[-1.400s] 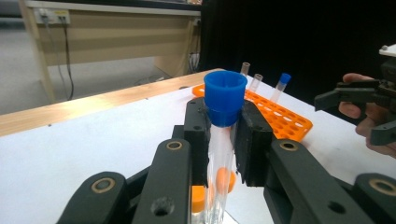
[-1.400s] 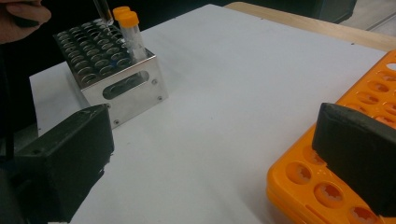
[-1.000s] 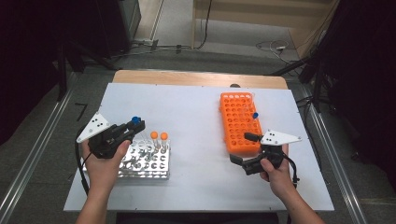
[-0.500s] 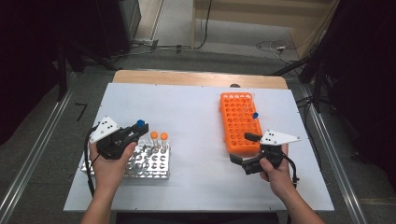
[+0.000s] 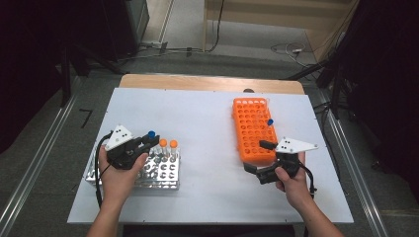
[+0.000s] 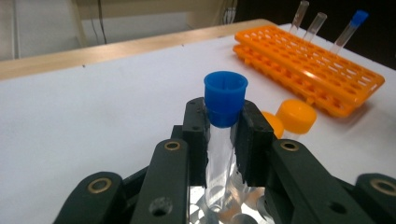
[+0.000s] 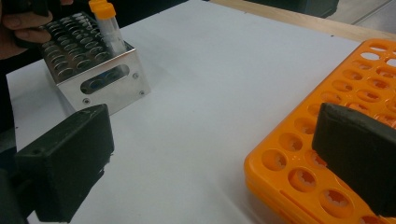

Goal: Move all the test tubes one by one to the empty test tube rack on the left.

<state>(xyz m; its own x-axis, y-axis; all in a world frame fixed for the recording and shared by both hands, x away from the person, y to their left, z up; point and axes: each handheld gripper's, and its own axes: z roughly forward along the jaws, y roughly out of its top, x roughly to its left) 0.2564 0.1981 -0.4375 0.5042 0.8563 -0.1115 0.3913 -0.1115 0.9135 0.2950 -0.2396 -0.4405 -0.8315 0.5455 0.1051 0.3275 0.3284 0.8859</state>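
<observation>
We see the left gripper [image 6: 223, 140] clamped just below the cap of a blue-capped tube [image 6: 224, 116], held upright over the metal rack [image 5: 163, 170] at about 8 o'clock on the surface [image 5: 207, 128]. The tube's lower end is at the rack top; whether it sits in a well we cannot tell. Two orange-capped tubes [image 5: 168, 144] stand in the rack just beside it, toward 3 o'clock.

We judge the step in hand to be either seating this tube in the metal rack or lifting it out. In either case we would keep the tube vertical, move it straight along its axis, and hold the grip firm but below the cap so the neighbouring orange caps are not knocked.

The right gripper [image 5: 262, 160] hangs with its jaws wide and nothing between them, at the near end of the orange rack [image 5: 252, 128] at about 4 o'clock. One blue-capped tube [image 5: 270, 122] stands in that rack, with two clear uncapped tubes [image 6: 308, 18] beyond it.

The surface is a white board on a wooden table [image 5: 207, 83]. Around it we see grey floor, metal rails [image 5: 44, 148] at both sides, loose cables [image 5: 291, 49] at 12 o'clock, and dark surroundings.
</observation>
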